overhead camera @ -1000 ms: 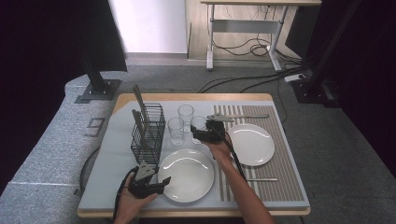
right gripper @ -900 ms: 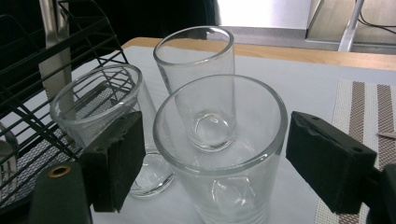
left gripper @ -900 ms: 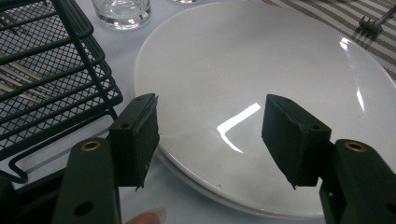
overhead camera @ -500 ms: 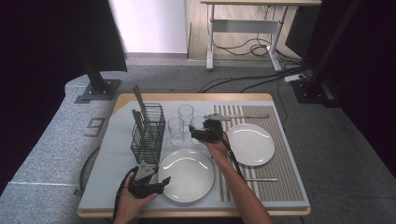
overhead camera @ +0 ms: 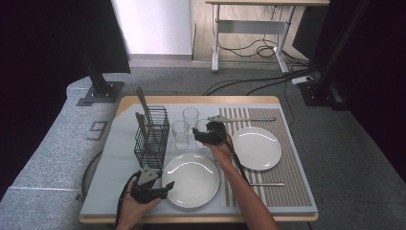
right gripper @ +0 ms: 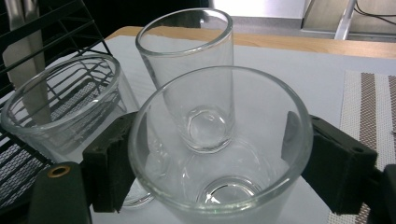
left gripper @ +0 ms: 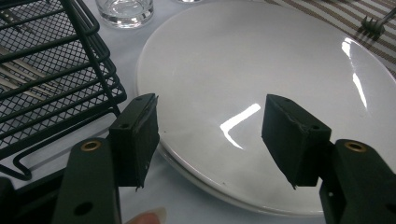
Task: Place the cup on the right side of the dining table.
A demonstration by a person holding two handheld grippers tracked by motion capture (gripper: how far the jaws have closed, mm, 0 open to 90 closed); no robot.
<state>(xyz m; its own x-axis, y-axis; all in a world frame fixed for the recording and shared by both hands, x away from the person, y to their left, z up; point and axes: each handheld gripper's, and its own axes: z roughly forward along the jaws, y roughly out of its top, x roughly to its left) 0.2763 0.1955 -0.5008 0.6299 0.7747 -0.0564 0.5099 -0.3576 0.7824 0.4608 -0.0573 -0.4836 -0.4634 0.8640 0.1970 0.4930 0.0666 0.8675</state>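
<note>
The left gripper (overhead camera: 160,189) rests at the near edge of the table (overhead camera: 201,99), its jaws wide apart over the rim of the near plate (left gripper: 261,84) and holding nothing; the plate's far-right part is cut off in the left gripper view. Farther in, the right gripper (overhead camera: 205,136) has its pads at both sides of a glass (right gripper: 219,144), and they appear to press on its wall, though the glass blurs the contact. Two other glasses (right gripper: 189,74) stand behind it, beside the wire basket (overhead camera: 152,134), whose contents are hard to make out.
</note>
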